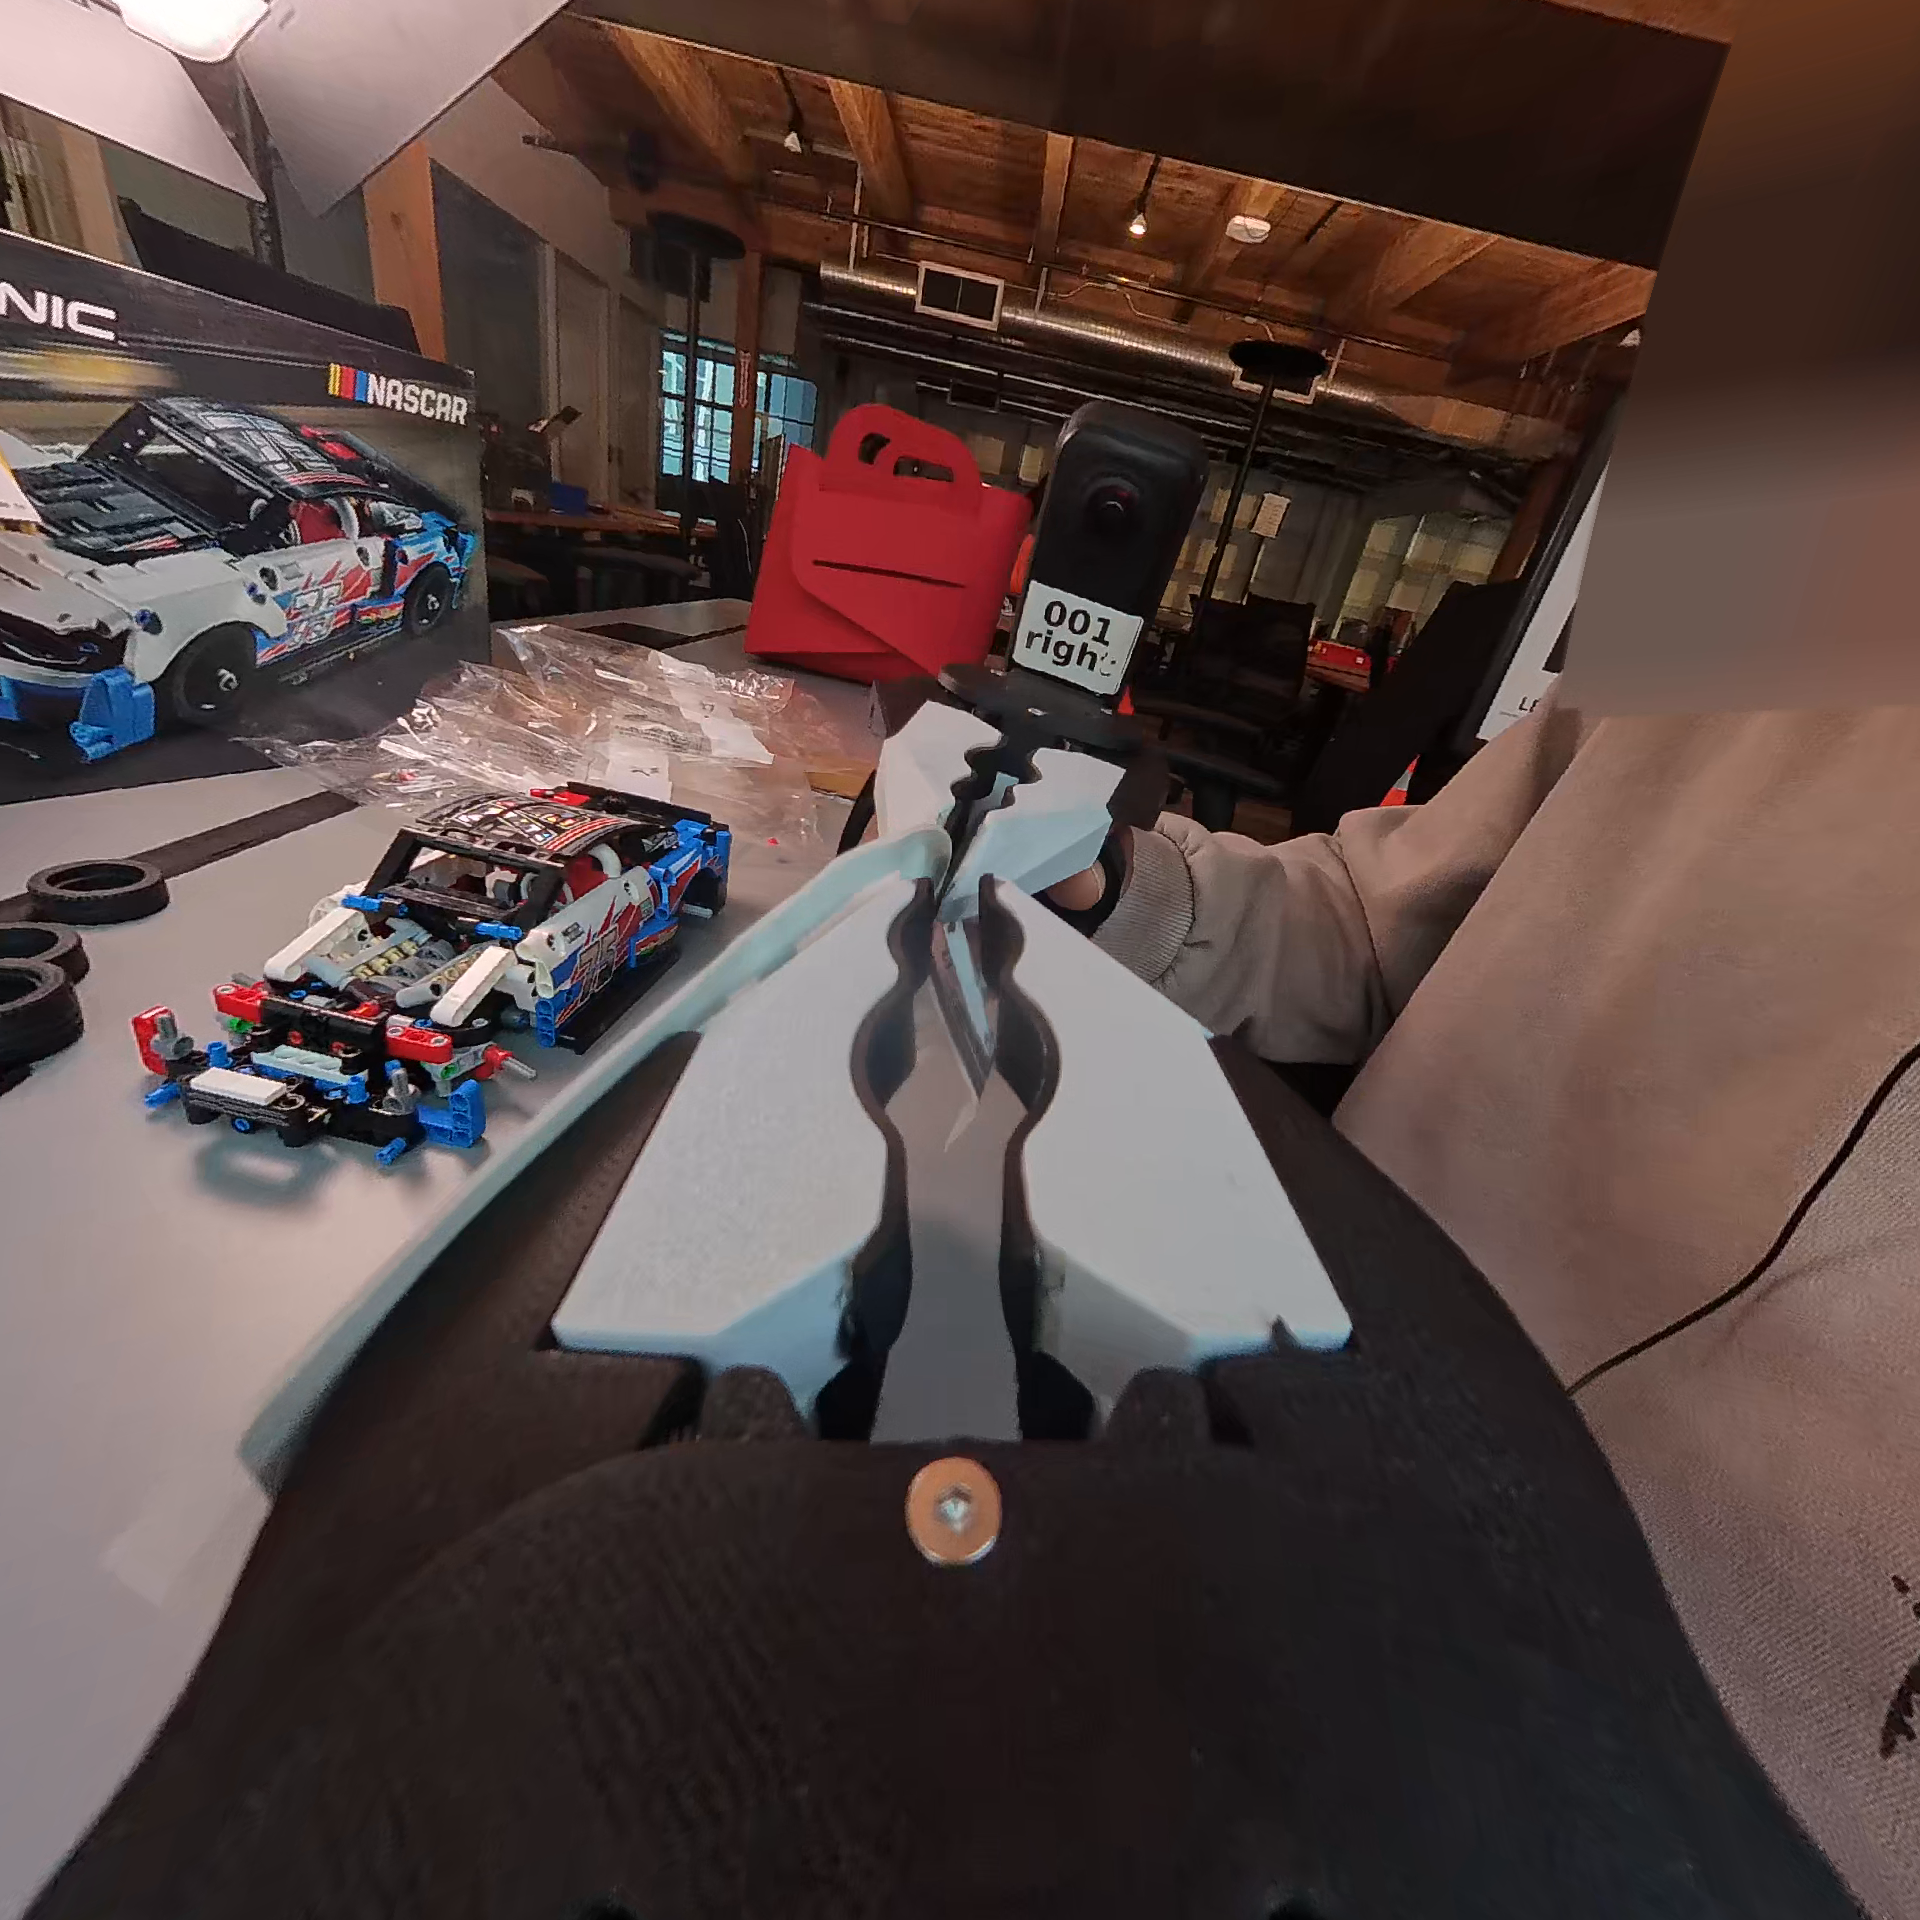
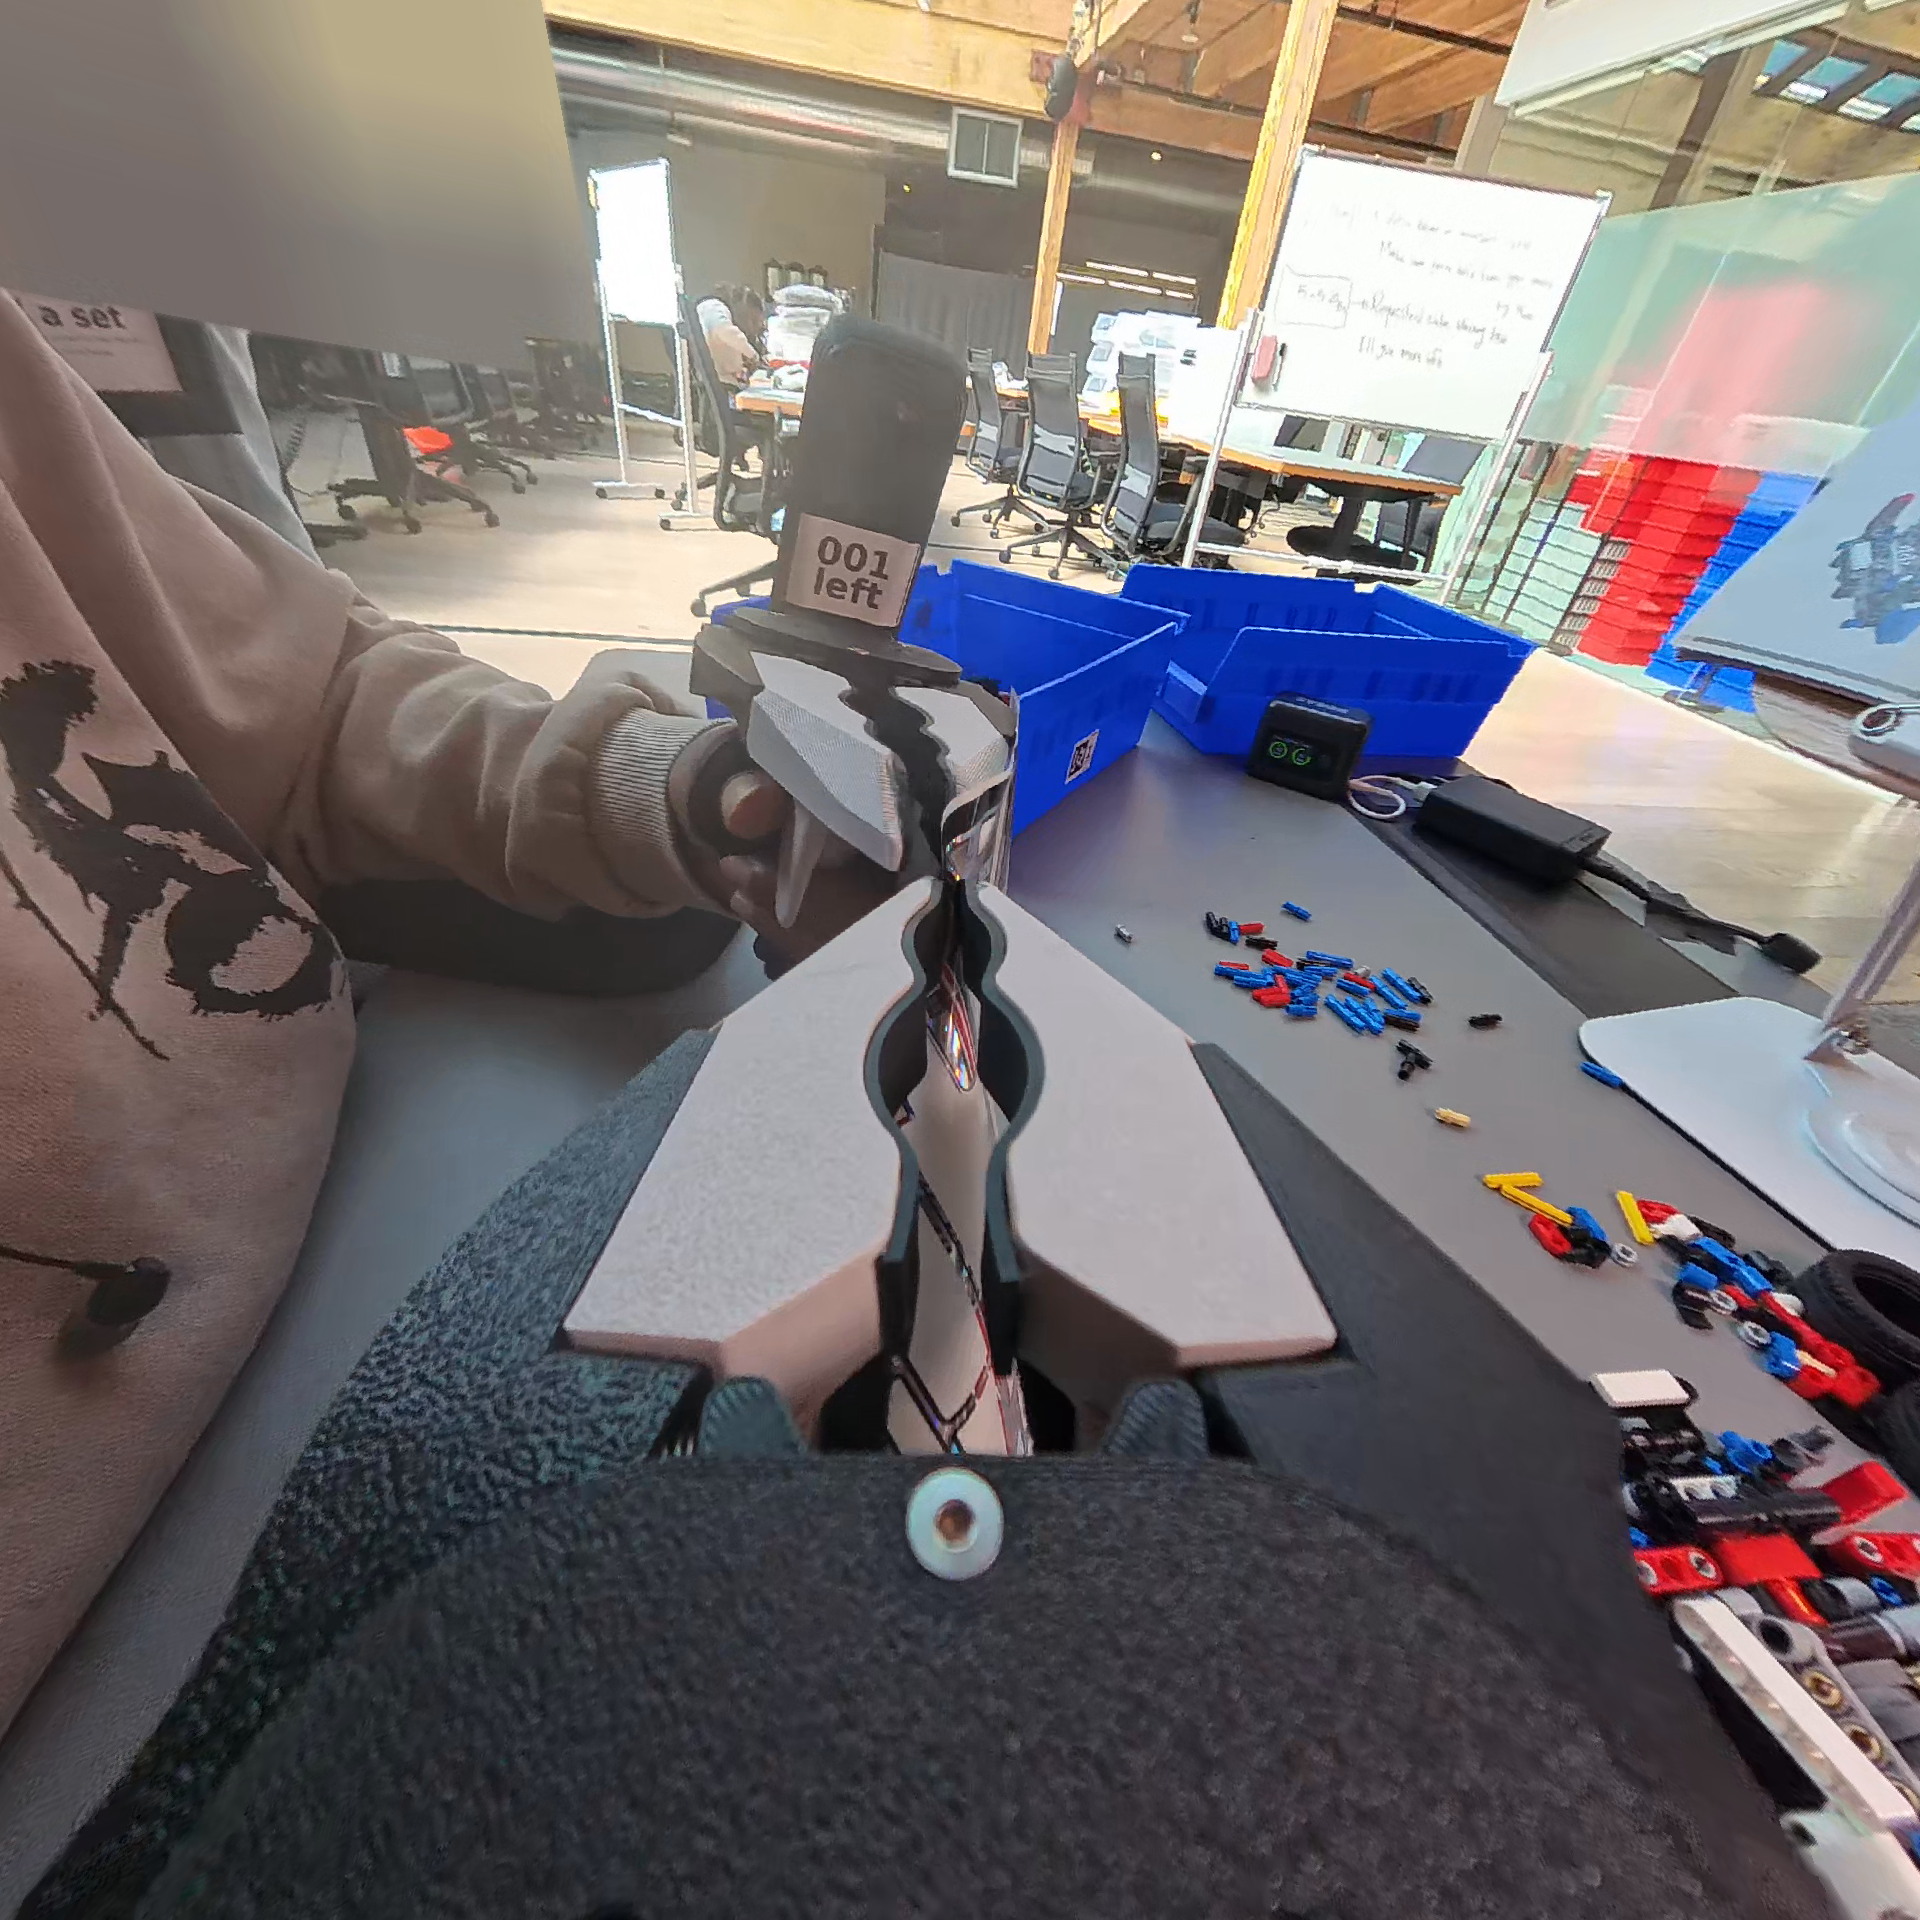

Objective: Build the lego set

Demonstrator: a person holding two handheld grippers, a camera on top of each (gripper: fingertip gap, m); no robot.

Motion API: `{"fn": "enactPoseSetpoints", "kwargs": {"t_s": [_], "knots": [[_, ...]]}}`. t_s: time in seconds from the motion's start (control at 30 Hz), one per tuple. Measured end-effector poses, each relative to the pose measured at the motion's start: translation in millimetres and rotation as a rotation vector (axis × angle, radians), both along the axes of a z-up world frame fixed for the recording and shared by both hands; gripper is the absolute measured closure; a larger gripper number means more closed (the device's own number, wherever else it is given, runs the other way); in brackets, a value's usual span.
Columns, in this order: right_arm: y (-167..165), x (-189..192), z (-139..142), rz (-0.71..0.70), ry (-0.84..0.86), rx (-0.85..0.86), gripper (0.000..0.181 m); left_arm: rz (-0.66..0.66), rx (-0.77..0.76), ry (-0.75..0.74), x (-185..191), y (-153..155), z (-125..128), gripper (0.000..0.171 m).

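1. The thing in play is a thin glossy sticker sheet with red and white printing [image 2: 951, 1049], pinched in mid-air between both tools, above the grey desk [image 1: 156, 1299] and in front of the person's beige sweatshirt.
2. I'd guess it's featherlight, floppy and easy to crease or tear, so grab it by the edges, not the decals.
3. Left tool [image 1: 951, 894]: clenched on the sheet's edge.
4. Right tool [image 2: 951, 894]: also clamped on it, jaws nearly closed.
5. The half-built blue, white and red lego race car [image 1: 488, 935] sits on the desk, well apart.
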State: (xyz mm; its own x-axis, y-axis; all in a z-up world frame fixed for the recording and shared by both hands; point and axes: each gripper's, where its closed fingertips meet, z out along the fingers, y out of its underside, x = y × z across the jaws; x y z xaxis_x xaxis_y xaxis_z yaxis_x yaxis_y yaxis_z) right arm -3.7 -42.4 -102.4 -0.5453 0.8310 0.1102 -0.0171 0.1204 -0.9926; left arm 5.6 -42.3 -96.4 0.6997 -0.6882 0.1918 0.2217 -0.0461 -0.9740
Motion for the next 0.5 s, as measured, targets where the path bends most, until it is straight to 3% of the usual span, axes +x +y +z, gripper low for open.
{"fn": "enactPoseSetpoints", "kwargs": {"t_s": [0.23, 0.5], "knots": [[-1.2, -1.5, -4.0, -0.057, 0.048, 0.134, 0.181, 0.028, -0.007, 0.016, -1.3, 3.4, -2.4, 0.171], [-0.6, 0.2, -11.1, -0.041, 0.005, 0.159, 0.177, 0.133, 0.013, 0.230, -3.1, 7.7, -10.7, 0.171]]}}
